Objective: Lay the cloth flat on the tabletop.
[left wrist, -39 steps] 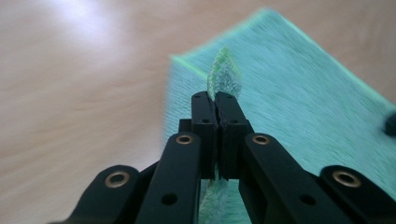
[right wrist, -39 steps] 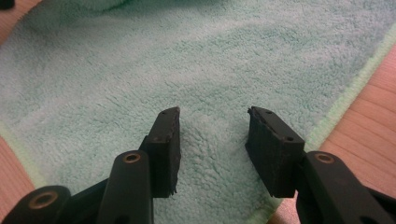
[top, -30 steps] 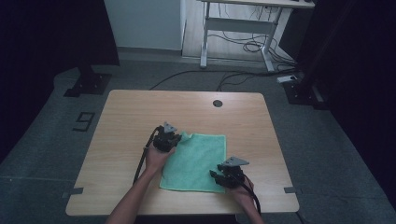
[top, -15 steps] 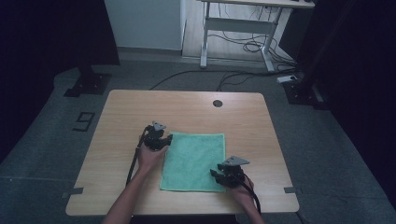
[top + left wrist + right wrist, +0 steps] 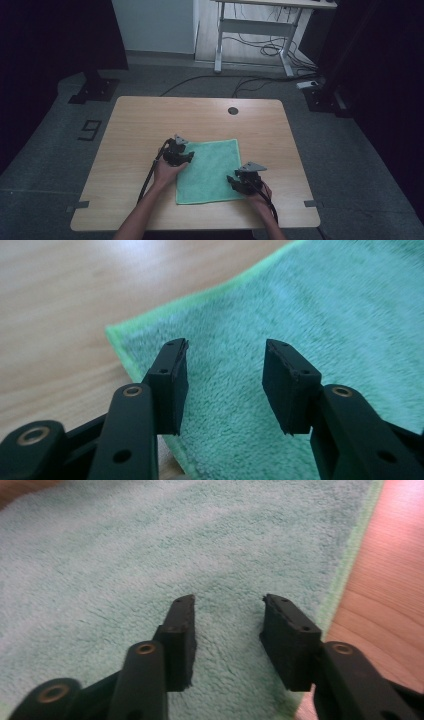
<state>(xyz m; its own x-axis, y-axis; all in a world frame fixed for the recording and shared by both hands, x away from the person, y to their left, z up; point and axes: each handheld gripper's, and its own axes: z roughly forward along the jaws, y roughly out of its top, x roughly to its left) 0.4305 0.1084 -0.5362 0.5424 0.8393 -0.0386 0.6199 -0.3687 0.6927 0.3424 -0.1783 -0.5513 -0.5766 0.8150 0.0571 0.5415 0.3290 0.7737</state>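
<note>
Green towel (image 5: 210,170) lies flat on wooden bench (image 5: 140,125), roughly centre-front, spread in one layer, edges near square to the bench.

Left tool (image 5: 186,156) sits at the towel's far-left corner, held by person's left hand (image 5: 167,172). Grey 3-cornered plate on top, cable trailing back along the forearm. In left gripper view the left tool (image 5: 225,372) has jaws apart, nothing between them; towel (image 5: 310,315) corner lies just under and ahead of the tips, lighter green hem running away to the upper right, bare bench (image 5: 60,300) to the left of the jaws. Can't tell if the tips touch the cloth.

Right tool (image 5: 239,181) is at the towel's near-right part, close to its right edge, held by right hand (image 5: 257,192); plate on top too. In right gripper view the right tool (image 5: 227,612) also has jaws apart, empty gap; towel (image 5: 125,545) pile spreads under and ahead of both jaws, hem + bare bench (image 5: 395,590) just right of the right jaw. Contact w/ cloth unclear.

The 2 tools are well apart, towel between them diagonally. Small dark round hole (image 5: 233,110) in the bench beyond the towel. Floor around is grey, a desk frame (image 5: 250,35) w/ cables beyond the bench.
</note>
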